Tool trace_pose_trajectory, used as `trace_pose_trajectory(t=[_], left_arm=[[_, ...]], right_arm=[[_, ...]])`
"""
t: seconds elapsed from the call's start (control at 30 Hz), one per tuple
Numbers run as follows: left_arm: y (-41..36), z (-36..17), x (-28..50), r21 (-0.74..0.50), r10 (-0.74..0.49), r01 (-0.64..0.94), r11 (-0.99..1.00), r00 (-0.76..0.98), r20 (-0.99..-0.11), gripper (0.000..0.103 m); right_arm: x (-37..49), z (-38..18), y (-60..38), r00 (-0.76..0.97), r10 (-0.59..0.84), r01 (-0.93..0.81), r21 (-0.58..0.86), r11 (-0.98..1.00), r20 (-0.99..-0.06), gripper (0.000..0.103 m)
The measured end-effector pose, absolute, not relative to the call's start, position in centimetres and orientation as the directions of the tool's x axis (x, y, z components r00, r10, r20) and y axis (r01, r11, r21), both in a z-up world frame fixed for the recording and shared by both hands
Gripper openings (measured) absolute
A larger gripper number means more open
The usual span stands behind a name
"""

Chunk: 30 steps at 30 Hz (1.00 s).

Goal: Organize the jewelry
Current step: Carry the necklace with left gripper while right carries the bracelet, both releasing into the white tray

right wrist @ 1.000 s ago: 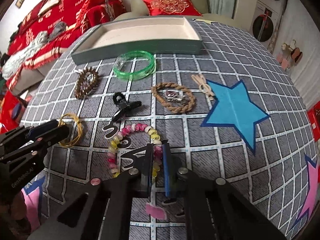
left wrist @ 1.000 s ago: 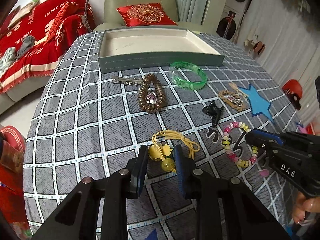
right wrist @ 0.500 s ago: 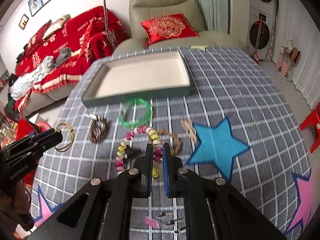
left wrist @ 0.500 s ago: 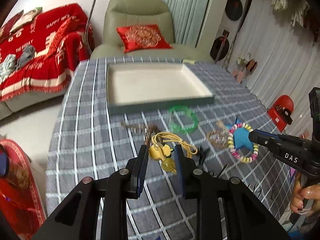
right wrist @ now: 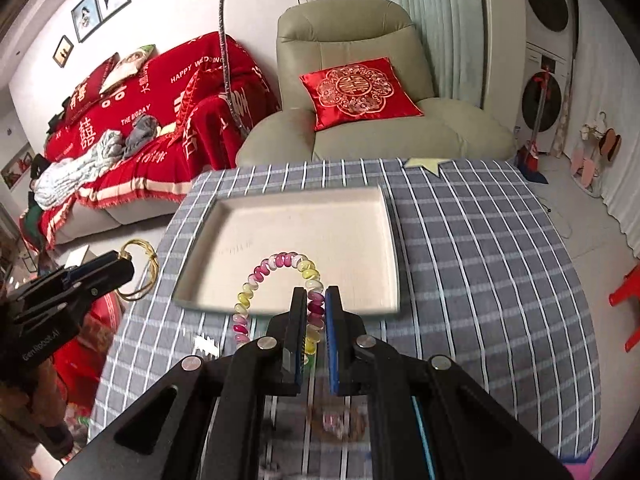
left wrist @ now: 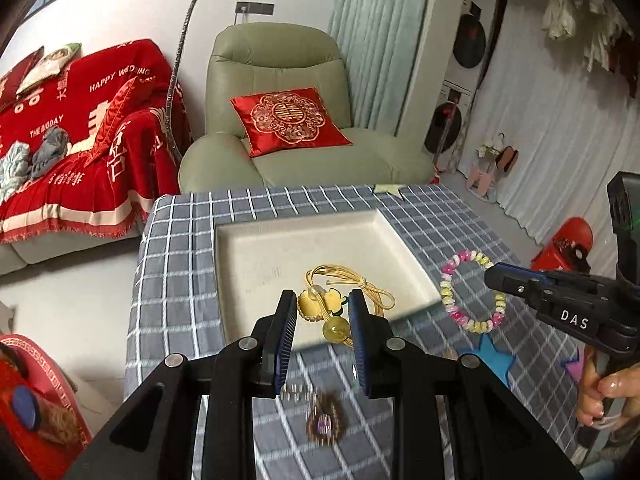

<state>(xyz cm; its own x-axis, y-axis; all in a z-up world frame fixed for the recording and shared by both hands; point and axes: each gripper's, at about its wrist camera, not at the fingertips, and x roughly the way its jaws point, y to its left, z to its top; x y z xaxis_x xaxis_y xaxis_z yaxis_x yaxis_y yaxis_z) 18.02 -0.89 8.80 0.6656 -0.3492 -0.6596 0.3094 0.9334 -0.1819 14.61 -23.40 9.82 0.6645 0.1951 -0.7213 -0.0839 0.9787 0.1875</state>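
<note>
Above the checked tablecloth, on the left, the left gripper is clenched on the yellow cord ornament — pads pressing its yellow charm from both sides, the cord loop and amber bead hanging free. It hangs in the air over the near part of the cream tray, probably so the piece can be let down inside. Further right, the right gripper grasps the pink-and-yellow bead bracelet by one side of its ring, jaws nearly closed on the beads, the rest arching up in front of the tray's near edge. Both pieces are held aloft rather than dragged — a sensible way to keep cord and beads from snagging the cloth. A hand grips the right tool's handle.

Counted: two grippers, each holding one piece; one tray, with nothing in it yet; one brown bead bracelet blurred on the cloth below, a silver clip just beside it.
</note>
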Motion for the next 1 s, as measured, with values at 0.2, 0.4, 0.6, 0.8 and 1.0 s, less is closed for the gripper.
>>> trace_pose_trajectory(t=[0.2,0.4,0.6,0.8,1.0], left_arm=[[-1.7,7.7,24.3,-0.162,-0.301,0.262,0.951,0.673,-0.676,0.043],[-2.9,3.4,30.2,-0.138,-0.257,0.23,0.963,0.639,-0.725,0.043],[-4.0,-0.7,33.2,-0.089,-0.198,0.202,0.975,0.614,-0.764,0.043],[-5.0,-3.0,33.9,-0.031,-0.152,0.205,0.978,0.602,-0.784,0.043],[-5.6,-5.0,34.3,0.003,-0.108,0.192,0.981,0.565,-0.818,0.043]], right_arm=[[21.3,8.9,-23.3,0.645,0.19,-0.078,0.184,0.98,-0.74,0.01],[27.2,5.6,-23.3,0.611,0.189,-0.052,0.2,0.978,-0.769,0.01],[31.0,1.1,-23.6,0.566,0.188,-0.008,0.222,0.975,-0.803,0.01],[32.2,-2.7,-23.8,0.524,0.187,0.022,0.232,0.972,-0.831,0.01],[32.3,-4.6,-23.8,0.494,0.168,0.025,0.208,0.978,-0.853,0.01]])
